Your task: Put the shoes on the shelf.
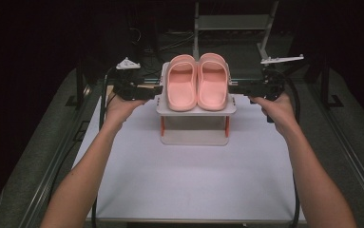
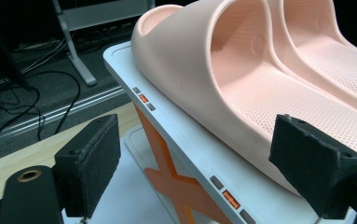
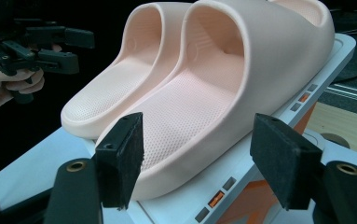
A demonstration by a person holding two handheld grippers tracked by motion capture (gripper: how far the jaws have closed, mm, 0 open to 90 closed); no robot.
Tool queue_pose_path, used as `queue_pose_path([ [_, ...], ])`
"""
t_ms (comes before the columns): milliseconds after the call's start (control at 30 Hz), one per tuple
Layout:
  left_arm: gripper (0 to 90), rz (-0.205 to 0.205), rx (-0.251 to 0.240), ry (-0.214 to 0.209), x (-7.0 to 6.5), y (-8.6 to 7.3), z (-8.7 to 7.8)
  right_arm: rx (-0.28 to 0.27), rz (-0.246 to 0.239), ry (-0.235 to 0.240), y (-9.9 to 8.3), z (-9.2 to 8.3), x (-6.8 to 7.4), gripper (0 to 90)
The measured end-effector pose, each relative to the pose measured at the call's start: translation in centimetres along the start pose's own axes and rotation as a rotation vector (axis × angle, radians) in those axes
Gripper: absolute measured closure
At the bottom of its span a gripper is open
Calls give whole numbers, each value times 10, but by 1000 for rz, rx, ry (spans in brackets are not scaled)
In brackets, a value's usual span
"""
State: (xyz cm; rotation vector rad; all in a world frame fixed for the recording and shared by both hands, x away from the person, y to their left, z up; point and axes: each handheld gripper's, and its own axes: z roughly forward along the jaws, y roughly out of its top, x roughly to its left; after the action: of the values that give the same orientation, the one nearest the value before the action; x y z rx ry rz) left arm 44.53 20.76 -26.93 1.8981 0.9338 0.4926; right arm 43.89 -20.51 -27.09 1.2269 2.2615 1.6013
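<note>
Slippers: pink pair (image 1: 196,81) set side by side on the white stand (image 1: 196,110) near the table's (image 1: 189,180) far edge | left claw (image 1: 157,90) spread, pinching nothing, at the stand's left edge | right claw (image 1: 233,88) spread, empty, at its right edge | risk: the stand may be nudged by a claw, whereby the pair could be slid off.

High view: above, facing forward and down, far from pink slippers (image 1: 196,81). Gripper views: close, flanking slippers (image 2: 260,79) (image 3: 190,88), both sharing them.

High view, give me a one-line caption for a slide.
Two hand-held grippers, left and right, open on either side of a pair of pink slippers on a small white stand.
</note>
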Motion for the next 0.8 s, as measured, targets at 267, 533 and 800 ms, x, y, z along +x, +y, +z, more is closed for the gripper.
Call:
queue_pose_path([
  [267,146,-13,-6,-13,1,-2,-2,-7,-6,-3,0,-5,2,336],
  [533,139,-11,-10,-17,-1,-6,-4,-16,6,-2,-6,-8,1,334],
  [800,129,-15,-10,-35,-4,-13,-4,-11,16,1,-12,-10,1,326],
])
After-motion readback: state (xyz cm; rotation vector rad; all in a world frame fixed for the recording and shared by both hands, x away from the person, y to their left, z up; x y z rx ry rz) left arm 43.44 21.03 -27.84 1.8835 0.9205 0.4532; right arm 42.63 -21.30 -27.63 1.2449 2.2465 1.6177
